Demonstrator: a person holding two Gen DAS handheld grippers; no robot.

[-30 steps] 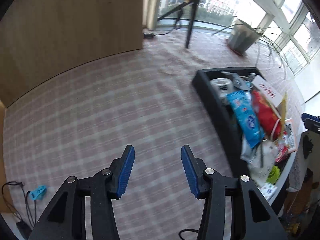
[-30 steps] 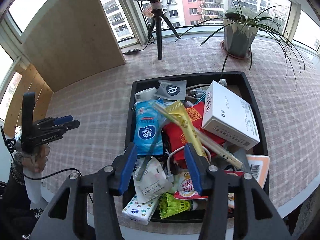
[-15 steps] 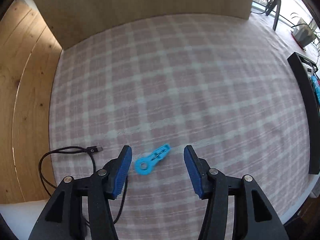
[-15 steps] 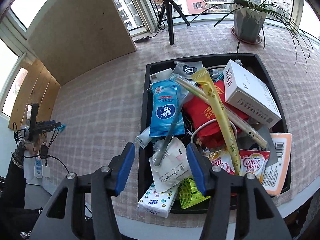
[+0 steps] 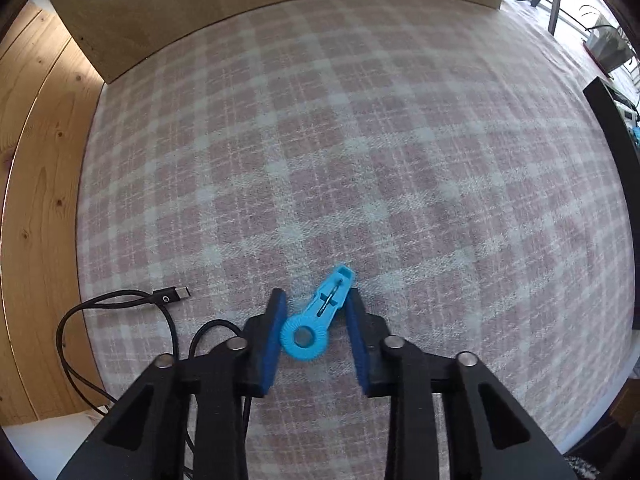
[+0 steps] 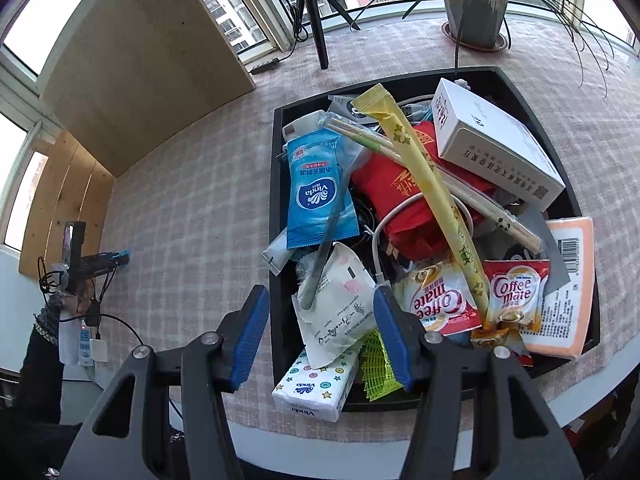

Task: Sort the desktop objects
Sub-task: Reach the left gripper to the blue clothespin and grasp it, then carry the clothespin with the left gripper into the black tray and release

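Observation:
A small blue plastic clip (image 5: 316, 320) with a ring end lies on the pink checked tablecloth (image 5: 360, 140). My left gripper (image 5: 315, 300) points straight down over it, its jaws closing, with both blue pads touching the clip's sides. My right gripper (image 6: 320, 304) hangs open above the front left corner of the black tray (image 6: 276, 184), over a white sachet (image 6: 340, 312) and not touching it. The tray is heaped with a blue Vinda tissue pack (image 6: 316, 192), a white box (image 6: 492, 148), chopsticks, a yellow sleeve and Coffee mate sachets (image 6: 516, 292). At the far left of the right wrist view sits the left gripper (image 6: 102, 261).
A black USB-C cable (image 5: 168, 294) curls just left of the clip, near the table's edge. A wooden board (image 6: 132, 64) stands at the back, with a tripod (image 6: 316, 20) and a potted plant (image 6: 476, 4) by the window. A Vinda tissue box (image 6: 316, 384) overhangs the tray's front rim.
The left gripper swung from facing the tray to over the blue clip, sank, and narrowed its jaws onto it. The right gripper dropped slightly toward the tray, still open.

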